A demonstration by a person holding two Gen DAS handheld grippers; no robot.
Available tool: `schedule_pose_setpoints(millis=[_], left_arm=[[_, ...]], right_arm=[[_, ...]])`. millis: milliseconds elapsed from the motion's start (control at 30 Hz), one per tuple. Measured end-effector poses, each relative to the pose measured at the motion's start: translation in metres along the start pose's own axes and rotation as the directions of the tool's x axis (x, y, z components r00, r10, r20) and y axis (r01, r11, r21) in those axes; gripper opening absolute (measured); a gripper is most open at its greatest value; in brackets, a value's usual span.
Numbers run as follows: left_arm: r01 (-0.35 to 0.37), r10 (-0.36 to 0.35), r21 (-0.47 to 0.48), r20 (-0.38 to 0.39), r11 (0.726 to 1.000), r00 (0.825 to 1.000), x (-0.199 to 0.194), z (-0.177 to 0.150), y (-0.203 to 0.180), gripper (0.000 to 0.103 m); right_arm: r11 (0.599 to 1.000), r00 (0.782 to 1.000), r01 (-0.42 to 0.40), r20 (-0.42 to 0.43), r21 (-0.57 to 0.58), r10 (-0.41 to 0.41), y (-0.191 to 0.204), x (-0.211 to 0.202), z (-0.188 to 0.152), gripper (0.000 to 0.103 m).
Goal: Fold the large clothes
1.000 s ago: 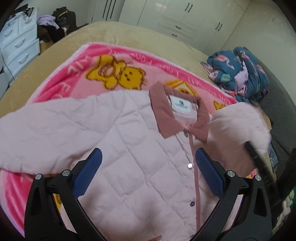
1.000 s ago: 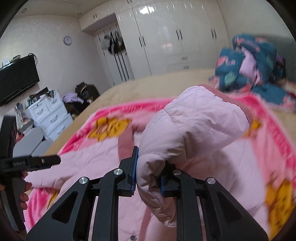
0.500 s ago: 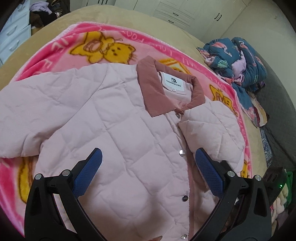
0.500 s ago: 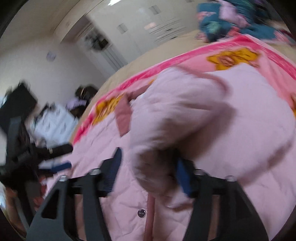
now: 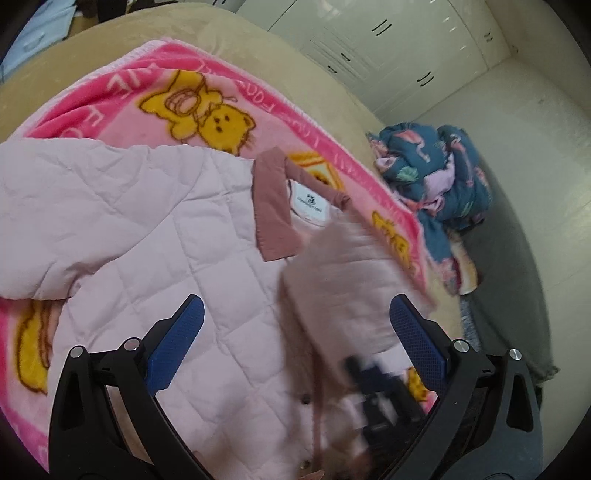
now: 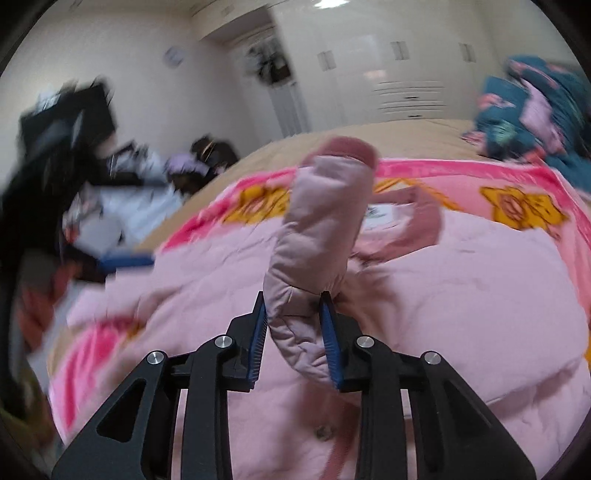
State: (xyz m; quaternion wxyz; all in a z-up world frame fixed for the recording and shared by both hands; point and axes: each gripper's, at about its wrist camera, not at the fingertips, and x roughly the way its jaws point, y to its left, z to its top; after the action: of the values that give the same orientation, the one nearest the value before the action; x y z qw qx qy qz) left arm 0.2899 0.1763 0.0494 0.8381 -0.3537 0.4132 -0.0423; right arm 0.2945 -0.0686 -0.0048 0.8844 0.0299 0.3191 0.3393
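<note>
Lifted again off the jacket's chest, the right sleeve (image 6: 325, 236) hangs pinched in the right tool (image 6: 293, 332); the left tool (image 5: 295, 339) hovers wide, holding nothing. Pink quilted jacket (image 5: 155, 236) lies mid-bed, left sleeve unfolded; folding barely begun.

The room light is soft and even, and a ceiling lamp (image 6: 328, 3) is glaring at the top of the right wrist view. The glossy wardrobe doors (image 6: 402, 66) are reflecting it. Shadows are staying weak. Both fisheye views are bending straight lines and darkening at the corners. Motion blur is smearing the left side of the right wrist view, and in the left wrist view the lifted sleeve (image 5: 343, 288) is looking blurred while the blanket (image 5: 207, 114) is appearing sharp.
</note>
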Motion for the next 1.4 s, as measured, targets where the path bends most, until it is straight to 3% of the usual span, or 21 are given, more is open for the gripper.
schedule_pose_setpoints(millis=[233, 300, 433, 500, 600, 767, 933, 1000, 1100, 1300, 1400], left_arm=[[0.031, -0.034, -0.064, -0.042, 0.997, 0.999, 0.01, -0.007, 0.019, 0.095], [0.029, -0.035, -0.091, -0.066, 0.995, 0.997, 0.018, -0.012, 0.028, 0.095], [0.003, -0.016, -0.117, -0.105, 0.993, 0.994, 0.033, -0.022, 0.042, 0.095], [-0.011, -0.005, -0.123, -0.124, 0.992, 0.992, 0.04, -0.028, 0.047, 0.095], [-0.047, 0.03, -0.116, -0.146, 0.992, 0.989, 0.05, -0.037, 0.054, 0.095], [-0.058, 0.036, -0.122, -0.174, 0.991, 0.984, 0.065, -0.053, 0.064, 0.094], [-0.103, 0.095, -0.041, -0.152, 0.994, 0.984, 0.073, -0.063, 0.05, 0.093], [-0.096, 0.092, -0.014, -0.161, 0.995, 0.983, 0.077, -0.067, 0.044, 0.087], [-0.165, 0.174, 0.071, -0.162, 0.984, 0.971, 0.082, -0.072, 0.032, 0.082], [-0.191, 0.212, 0.173, -0.113, 0.966, 0.971, 0.078, -0.074, 0.014, 0.048], [-0.211, 0.228, 0.243, -0.046, 0.947, 0.972, 0.068, -0.067, -0.001, 0.021]], right_arm=[[0.99, 0.987, -0.009, -0.158, -0.144, -0.013, 0.037, 0.032, -0.028, 0.03], [0.988, 0.981, -0.024, -0.195, -0.155, -0.006, 0.043, 0.036, -0.037, 0.038], [0.989, 0.976, -0.074, -0.211, -0.126, 0.047, 0.042, 0.033, -0.04, 0.048], [0.989, 0.975, -0.095, -0.211, -0.111, 0.07, 0.041, 0.03, -0.04, 0.061], [0.992, 0.977, -0.107, -0.194, -0.066, 0.092, 0.032, 0.015, -0.039, 0.062], [0.999, 0.987, -0.035, -0.153, 0.032, 0.039, -0.007, -0.016, -0.043, 0.065], [0.99, 0.989, 0.086, -0.133, 0.114, -0.071, -0.055, -0.05, -0.052, 0.065], [0.983, 0.986, 0.128, -0.12, 0.134, -0.112, -0.071, -0.064, -0.055, 0.065], [0.969, 0.977, 0.198, -0.104, 0.149, -0.184, -0.096, -0.085, -0.059, 0.065], [0.929, 0.953, 0.3, -0.103, 0.218, -0.284, -0.138, -0.113, -0.073, 0.065], [0.911, 0.947, 0.32, -0.095, 0.258, -0.306, -0.15, -0.123, -0.072, 0.065]])
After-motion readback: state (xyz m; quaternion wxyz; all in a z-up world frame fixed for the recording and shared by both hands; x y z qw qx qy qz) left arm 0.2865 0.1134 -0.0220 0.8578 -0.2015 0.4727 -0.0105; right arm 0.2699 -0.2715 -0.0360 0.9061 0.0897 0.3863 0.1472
